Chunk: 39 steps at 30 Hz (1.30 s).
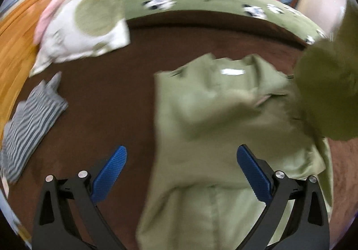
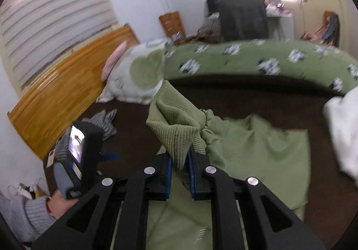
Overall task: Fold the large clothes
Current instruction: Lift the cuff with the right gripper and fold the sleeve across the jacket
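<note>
Cuff [image 2: 179,131] pinched between right gripper [image 2: 180,177] jaws.

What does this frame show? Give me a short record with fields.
surface: brown blanket on a bed
garment: green jacket, spread out, lining up
left gripper: open, empty, above the jacket
right gripper: shut on the jacket's ribbed cuff
nearby: striped cloth, white pillow
</note>
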Tool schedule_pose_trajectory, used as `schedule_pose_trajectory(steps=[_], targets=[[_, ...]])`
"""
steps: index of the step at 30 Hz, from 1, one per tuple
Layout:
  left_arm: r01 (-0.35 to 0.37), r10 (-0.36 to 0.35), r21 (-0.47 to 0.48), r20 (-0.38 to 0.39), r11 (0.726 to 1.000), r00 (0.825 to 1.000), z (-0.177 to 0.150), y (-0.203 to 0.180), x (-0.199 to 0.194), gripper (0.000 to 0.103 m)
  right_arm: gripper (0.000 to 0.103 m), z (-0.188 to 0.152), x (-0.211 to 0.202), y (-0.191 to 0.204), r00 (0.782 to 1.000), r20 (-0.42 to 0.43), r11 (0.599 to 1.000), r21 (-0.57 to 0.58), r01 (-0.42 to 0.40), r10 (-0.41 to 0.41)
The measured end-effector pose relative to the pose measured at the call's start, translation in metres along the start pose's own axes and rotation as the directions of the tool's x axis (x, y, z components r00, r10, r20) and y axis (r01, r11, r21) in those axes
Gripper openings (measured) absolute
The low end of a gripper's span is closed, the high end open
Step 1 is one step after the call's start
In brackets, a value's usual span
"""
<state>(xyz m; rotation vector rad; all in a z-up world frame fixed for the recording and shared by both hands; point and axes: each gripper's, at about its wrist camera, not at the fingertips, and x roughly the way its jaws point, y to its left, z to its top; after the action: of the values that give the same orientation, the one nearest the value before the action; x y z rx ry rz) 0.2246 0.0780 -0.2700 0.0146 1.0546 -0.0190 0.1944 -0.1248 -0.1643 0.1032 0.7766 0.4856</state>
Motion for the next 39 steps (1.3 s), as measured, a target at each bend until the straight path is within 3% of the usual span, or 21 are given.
schedule_pose_trajectory(steps=[5,9,14,18,20,22,24,32,39], targets=[[-0.054,0.051,-0.067,-0.043,0.996,0.998,-0.036,0.051,0.018,0.097,0.013,-0.050,0.074,0.038,0.989,-0.147,0.997,-0.072,0.017,-0.028],[-0.068,0.061,-0.101,-0.065,0.993,0.996,-0.059,0.076,0.032,0.097,0.013,-0.103,0.136,0.053,0.956,-0.287,0.990,-0.139,0.028,-0.067],[-0.069,0.061,-0.117,-0.074,0.991,0.995,-0.079,0.096,0.043,0.097,0.016,-0.137,0.168,0.064,0.930,-0.351,0.986,-0.157,0.054,-0.107],[-0.062,0.052,-0.122,-0.080,0.991,0.995,-0.086,0.106,0.050,0.097,0.024,-0.146,0.173,0.062,0.925,-0.363,0.989,-0.130,0.064,-0.107],[-0.060,0.051,-0.122,-0.078,0.991,0.996,-0.087,0.108,0.051,0.097,0.035,-0.148,0.176,0.064,0.924,-0.372,0.992,-0.120,0.042,-0.084],[-0.058,0.049,-0.127,-0.076,0.990,0.996,-0.087,0.111,0.052,0.096,0.055,-0.148,0.180,0.069,0.925,-0.376,0.993,-0.114,0.013,-0.055],[-0.058,0.048,-0.133,-0.076,0.989,0.996,-0.087,0.113,0.051,0.097,0.060,-0.146,0.179,0.078,0.925,-0.379,0.992,-0.125,-0.011,-0.037],[-0.054,0.049,-0.121,-0.039,0.991,0.998,-0.072,0.111,0.031,0.097,0.067,-0.123,0.147,0.087,0.946,-0.324,0.994,-0.101,-0.040,0.005],[0.009,-0.009,-0.113,-0.005,0.994,1.000,-0.050,0.085,0.015,0.096,0.068,-0.075,0.086,0.040,0.971,-0.221,0.995,-0.072,0.074,-0.088]])
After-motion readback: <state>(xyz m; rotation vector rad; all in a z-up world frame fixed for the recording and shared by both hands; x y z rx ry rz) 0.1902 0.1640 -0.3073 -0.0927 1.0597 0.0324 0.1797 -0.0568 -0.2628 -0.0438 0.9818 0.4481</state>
